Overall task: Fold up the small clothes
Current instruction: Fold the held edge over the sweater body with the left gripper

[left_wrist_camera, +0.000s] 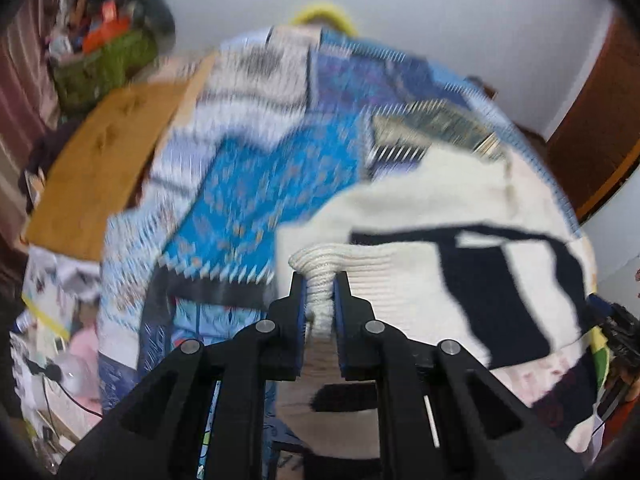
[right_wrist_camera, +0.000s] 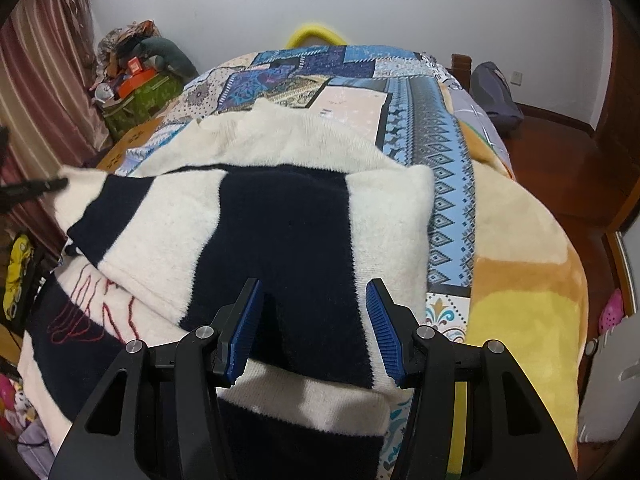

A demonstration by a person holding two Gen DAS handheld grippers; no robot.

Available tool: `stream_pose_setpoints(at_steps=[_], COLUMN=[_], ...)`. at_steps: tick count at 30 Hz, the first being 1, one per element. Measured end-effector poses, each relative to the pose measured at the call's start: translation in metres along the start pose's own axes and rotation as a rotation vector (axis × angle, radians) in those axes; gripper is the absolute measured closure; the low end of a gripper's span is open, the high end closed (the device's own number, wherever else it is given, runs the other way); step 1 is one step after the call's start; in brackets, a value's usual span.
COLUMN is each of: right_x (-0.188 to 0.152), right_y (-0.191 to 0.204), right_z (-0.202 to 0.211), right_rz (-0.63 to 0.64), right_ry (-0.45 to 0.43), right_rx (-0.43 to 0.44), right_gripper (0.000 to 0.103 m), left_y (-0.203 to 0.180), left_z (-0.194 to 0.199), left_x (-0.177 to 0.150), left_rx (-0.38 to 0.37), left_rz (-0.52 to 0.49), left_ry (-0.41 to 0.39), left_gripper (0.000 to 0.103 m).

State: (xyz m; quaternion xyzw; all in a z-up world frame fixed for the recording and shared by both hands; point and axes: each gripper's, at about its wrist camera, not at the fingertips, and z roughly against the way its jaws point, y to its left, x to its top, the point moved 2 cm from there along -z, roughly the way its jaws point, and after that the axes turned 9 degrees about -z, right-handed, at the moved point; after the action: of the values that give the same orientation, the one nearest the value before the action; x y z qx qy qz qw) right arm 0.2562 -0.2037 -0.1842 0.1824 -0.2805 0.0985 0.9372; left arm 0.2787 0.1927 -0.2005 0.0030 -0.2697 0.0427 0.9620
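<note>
A cream and navy knitted sweater (right_wrist_camera: 256, 216) lies partly folded on the bed, with red stitching near its lower left part. My left gripper (left_wrist_camera: 320, 280) is shut on the sweater's ribbed cream edge (left_wrist_camera: 320, 268) and holds it lifted; the view is blurred. The sweater's body (left_wrist_camera: 500, 272) stretches away to the right. My right gripper (right_wrist_camera: 314, 292) is open, its blue-padded fingers (right_wrist_camera: 248, 320) either side of a navy band of the sweater, just above the fabric. The left gripper's black tip (right_wrist_camera: 36, 186) shows at the sweater's left corner in the right wrist view.
A patchwork blue quilt (right_wrist_camera: 440, 128) covers the bed, with a yellow-orange blanket (right_wrist_camera: 520, 272) at the right. A cluttered green box (right_wrist_camera: 140, 92) and curtain (right_wrist_camera: 36, 80) stand at the left. A brown board (left_wrist_camera: 100, 160) lies beside the bed. Wooden floor (right_wrist_camera: 560, 152) at the right.
</note>
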Motion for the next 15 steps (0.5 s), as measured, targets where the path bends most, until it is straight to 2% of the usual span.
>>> stream_pose_setpoints(at_steps=[3,4,5,6,8,11,15], right_x=[-0.003,-0.004,-0.004,-0.004,-0.005,-0.007,-0.010], right_y=[0.000,0.000,0.001,0.000,-0.001,-0.002,-0.002], right_z=[-0.004,-0.004,-0.004,-0.004,-0.004,-0.002,0.003], right_rz=[0.001,0.002,0.004,0.005,0.000,-0.001,0.004], right_ry=[0.016,0.018,0.019,0.020,0.023,0.027,0.034], right_rx=[-0.002,-0.004,-0.006,-0.011,-0.008,-0.013,-0.030], right_gripper=[0.054,0.054,0.054,0.053,0.052,0.049,0.047], left_y=[0.007,0.008,0.009,0.010,0.016,0.020,0.025], left_z=[-0.026,-0.033,-0.040,-0.045,-0.055,-0.057,-0.044], left_x=[-0.015,-0.018,-0.022,-0.025,-0.034,-0.045,-0.057], left_rx=[-0.008,0.014,0.065,0.084,0.066,0.072,0.067], left_rz=[0.024,0.023,0.010,0.003,0.027,0.030,0.042], left_ry=[0.066,0.085,0.106,0.124,0.168,0.176,0.169], left_gripper=[0.091,0.098,0.098,0.098,0.098,0.098,0.091])
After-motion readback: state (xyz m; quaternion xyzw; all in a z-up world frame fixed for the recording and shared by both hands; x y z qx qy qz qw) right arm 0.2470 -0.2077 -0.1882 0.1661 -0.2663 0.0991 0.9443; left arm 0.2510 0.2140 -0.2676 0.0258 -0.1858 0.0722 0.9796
